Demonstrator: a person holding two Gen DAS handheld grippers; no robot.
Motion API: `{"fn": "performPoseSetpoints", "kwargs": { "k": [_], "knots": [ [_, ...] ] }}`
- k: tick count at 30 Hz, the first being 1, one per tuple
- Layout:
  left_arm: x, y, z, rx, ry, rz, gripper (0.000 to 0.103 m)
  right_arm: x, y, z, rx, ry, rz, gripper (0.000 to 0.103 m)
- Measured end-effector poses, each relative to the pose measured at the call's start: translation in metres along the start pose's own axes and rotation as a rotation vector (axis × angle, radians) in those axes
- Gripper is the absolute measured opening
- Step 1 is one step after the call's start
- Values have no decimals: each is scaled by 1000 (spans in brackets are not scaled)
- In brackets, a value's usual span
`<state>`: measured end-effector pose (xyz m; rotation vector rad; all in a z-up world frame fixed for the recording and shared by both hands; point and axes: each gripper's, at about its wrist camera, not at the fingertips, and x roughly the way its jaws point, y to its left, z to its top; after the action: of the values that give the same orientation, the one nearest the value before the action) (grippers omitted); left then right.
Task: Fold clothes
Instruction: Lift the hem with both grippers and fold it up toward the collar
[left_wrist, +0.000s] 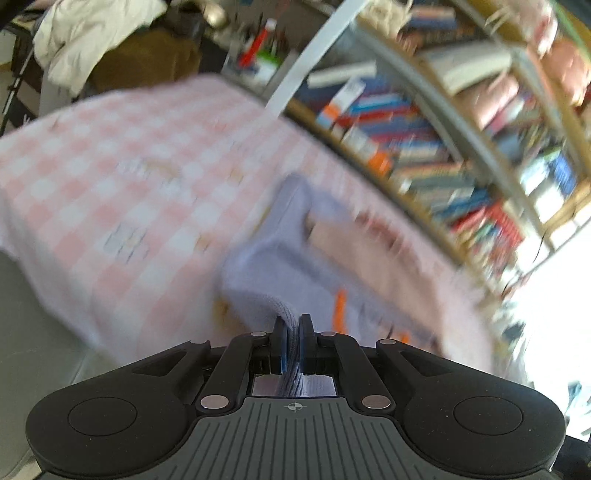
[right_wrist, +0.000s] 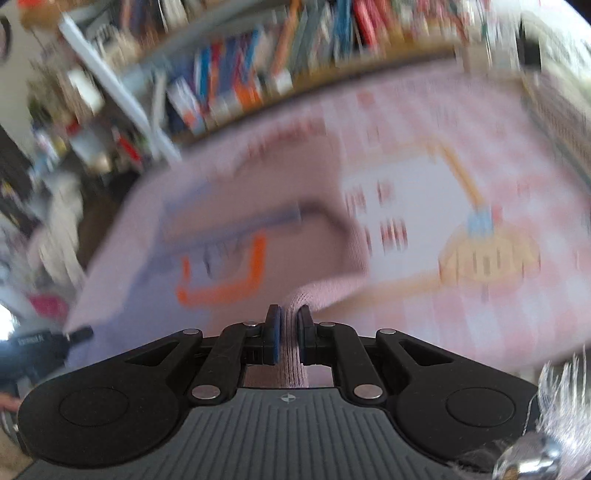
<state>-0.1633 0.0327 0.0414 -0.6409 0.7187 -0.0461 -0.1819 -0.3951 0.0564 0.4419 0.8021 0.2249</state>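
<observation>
A lavender knit garment (left_wrist: 266, 258) with an orange mark lies on the pink checked tablecloth (left_wrist: 110, 177). My left gripper (left_wrist: 293, 325) is shut on a fold of this garment, which runs back between its pads. In the right wrist view the same garment (right_wrist: 229, 258) shows pinkish-lavender with an orange print. My right gripper (right_wrist: 289, 315) is shut on another part of its knit edge. Both views are motion-blurred.
A bookshelf (left_wrist: 424, 147) full of books runs along the far side of the table, also in the right wrist view (right_wrist: 258, 74). A chair with pale clothes (left_wrist: 92, 44) stands beyond the table's far left. The tablecloth has a printed picture (right_wrist: 480, 251) at the right.
</observation>
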Motion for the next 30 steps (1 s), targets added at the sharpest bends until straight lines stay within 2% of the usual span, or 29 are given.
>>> {"fn": "performPoseSetpoints", "kwargs": {
  "k": [3, 6, 12, 16, 23, 25, 27, 28, 29, 30],
  "knots": [
    [13, -8, 22, -16, -74, -31, 4, 4, -1, 28, 44, -98, 22, 8],
    [31, -17, 43, -34, -119, -60, 4, 18, 0, 55, 66, -150, 29, 8],
    [75, -24, 86, -32, -145, -87, 4, 51, 2, 111, 132, -206, 2, 8],
    [112, -27, 105, -23, -114, -63, 4, 84, -2, 138, 193, -191, -26, 8],
    [171, -20, 119, -2, -3, 13, 5, 150, -11, 162, 256, -126, -102, 9],
    [185, -17, 121, 15, 41, 37, 13, 165, -13, 165, 258, -116, -135, 12],
    [195, -15, 123, 37, 79, 54, 18, 172, -15, 168, 246, -128, -175, 25],
    [198, -15, 124, 47, 92, 58, 26, 173, -15, 170, 234, -139, -188, 44],
    [198, -15, 126, 65, 83, 65, 33, 173, -16, 171, 217, -150, -191, 49],
    [196, -16, 129, 88, 63, 72, 52, 173, -16, 172, 199, -157, -192, 49]
  ]
}}
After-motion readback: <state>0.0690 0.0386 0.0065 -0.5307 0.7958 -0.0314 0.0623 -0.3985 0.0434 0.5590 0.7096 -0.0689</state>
